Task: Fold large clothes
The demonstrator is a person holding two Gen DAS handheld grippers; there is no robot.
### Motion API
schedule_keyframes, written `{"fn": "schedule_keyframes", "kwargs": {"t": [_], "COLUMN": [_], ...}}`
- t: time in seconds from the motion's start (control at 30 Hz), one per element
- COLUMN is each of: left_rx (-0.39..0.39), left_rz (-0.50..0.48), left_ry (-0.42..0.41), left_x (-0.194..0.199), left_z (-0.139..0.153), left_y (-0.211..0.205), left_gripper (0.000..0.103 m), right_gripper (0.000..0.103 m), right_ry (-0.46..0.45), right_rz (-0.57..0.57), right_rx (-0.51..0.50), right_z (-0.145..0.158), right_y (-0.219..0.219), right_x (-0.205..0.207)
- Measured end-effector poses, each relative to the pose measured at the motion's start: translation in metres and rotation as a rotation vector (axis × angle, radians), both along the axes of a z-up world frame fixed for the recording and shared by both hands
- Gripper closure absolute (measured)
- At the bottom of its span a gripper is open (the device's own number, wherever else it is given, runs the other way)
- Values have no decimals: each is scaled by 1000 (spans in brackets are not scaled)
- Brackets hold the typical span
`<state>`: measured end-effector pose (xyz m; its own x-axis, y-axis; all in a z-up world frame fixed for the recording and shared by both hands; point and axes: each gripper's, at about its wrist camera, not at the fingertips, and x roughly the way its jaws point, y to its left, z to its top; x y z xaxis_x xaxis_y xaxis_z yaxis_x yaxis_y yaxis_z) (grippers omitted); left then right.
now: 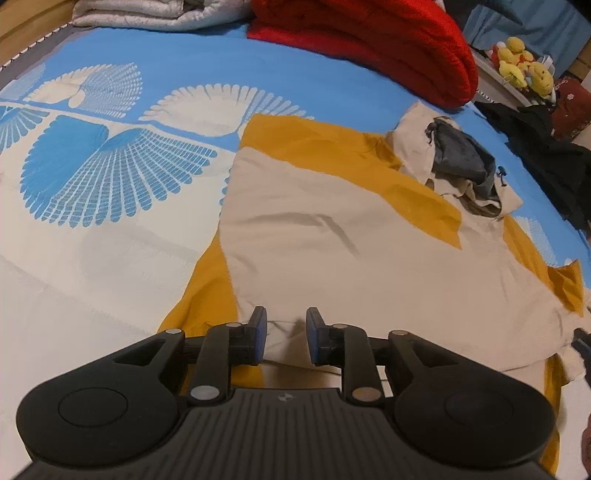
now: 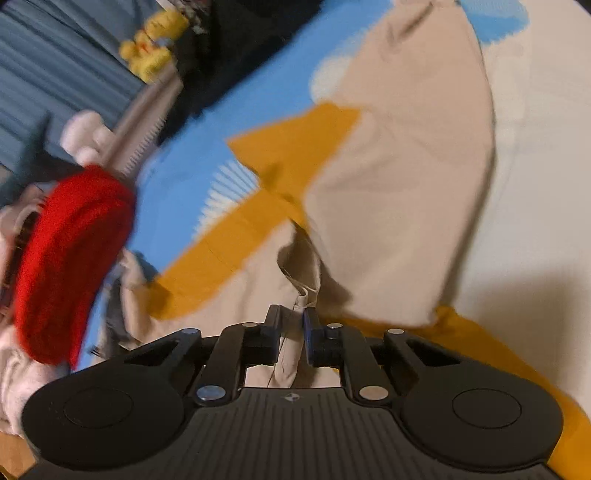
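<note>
A large beige and mustard-yellow hooded jacket (image 1: 351,236) lies spread on the bed, its hood with grey lining (image 1: 461,158) at the far right. My left gripper (image 1: 286,325) is open just above the jacket's near hem, with nothing between its pads. My right gripper (image 2: 291,321) is shut on a fold of the jacket's beige cloth (image 2: 291,354), which passes between its fingers. The right wrist view is blurred by motion; the jacket (image 2: 388,184) fills it.
The bed cover (image 1: 110,166) is blue and white with a fan pattern. A red knitted blanket (image 1: 388,48) and a grey quilt (image 1: 147,14) lie at the far side. Dark clothes (image 1: 546,162) and yellow plush toys (image 1: 524,66) sit at the right.
</note>
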<state>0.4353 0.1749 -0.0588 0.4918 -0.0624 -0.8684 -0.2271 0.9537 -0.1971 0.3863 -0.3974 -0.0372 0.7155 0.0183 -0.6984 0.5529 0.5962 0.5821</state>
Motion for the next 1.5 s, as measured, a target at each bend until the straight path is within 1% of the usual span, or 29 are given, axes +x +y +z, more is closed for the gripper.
{"fn": "schedule_keyframes", "kwargs": {"t": [0.03,0.1,0.13,0.2,0.23,0.27,0.33,0.37,0.43,0.47,0.5,0.53,0.6,0.67,0.73,0.83,0.93,1.07,1.13,1.17,1.2,1.3,1.37,1.5], "left_rx": [1,-1,-2,-5,-5,-4,0,2,8,15,27,38,48,37,41,38,25,72,73,78,92,150,177,186], "left_rz": [3,10,13,15,12,7,0,-2,-2,-4,-7,-9,-3,6,5,-10,-16,-50,-79,-95,-115,-174,-206,-242], "left_ry": [10,24,25,21,17,14,14,17,23,26,34,47,83,97,80,36,33,8,-26,-46,-68,-118,-133,-148], "left_x": [0,0,0,0,-1,-1,0,1,1,1,1,1,2,1,1,0,0,-4,-6,-9,-11,-17,-20,-24], "left_z": [-2,-5,-6,-4,-3,-3,-3,-4,-7,-9,-12,-16,-25,-28,-21,-11,-9,0,10,16,22,33,35,36], "left_y": [1,3,3,3,2,1,0,-2,-3,-3,-3,-3,0,1,-1,-7,-13,-28,-36,-41,-47,-65,-76,-86], "left_gripper": [78,78,78,76,76,76,76,76,75,74,74,74,74,74,74,70,69,69,65,60,58,55,55,55], "right_gripper": [90,89,86,86,83,76,69,67,67,67,67,67,67,68,67,67,67,67,67,67,67,67,67,67], "right_ry": [-13,10,19,23,20,6,-25,-33,-32,-10,32,77,149,163,153,120,87,41,19,9,-1,-36,-63,-109], "right_rz": [7,-3,-29,-69,-91,-104,-87,-61,4,27,34,27,18,12,7,-3,-22,-39,-44,-44,-42,-23,-7,11], "right_rx": [-12,-53,-91,-165,-198,-224,-263,-258,-188,-141,-97,-76,-71,-72,-91,-137,-159,-208,-231,-241,-252,-290,-308,-356], "right_z": [4,8,10,18,23,27,33,32,21,12,2,-6,-18,-19,-12,1,11,25,29,32,35,45,52,66], "right_y": [1,2,3,4,4,5,10,12,11,9,5,3,-2,-5,-4,-4,-8,-20,-24,-26,-28,-33,-38,-54], "right_x": [1,1,-1,-6,-7,-9,-9,-7,0,4,7,9,11,10,8,5,-2,-10,-13,-15,-16,-22,-27,-38]}}
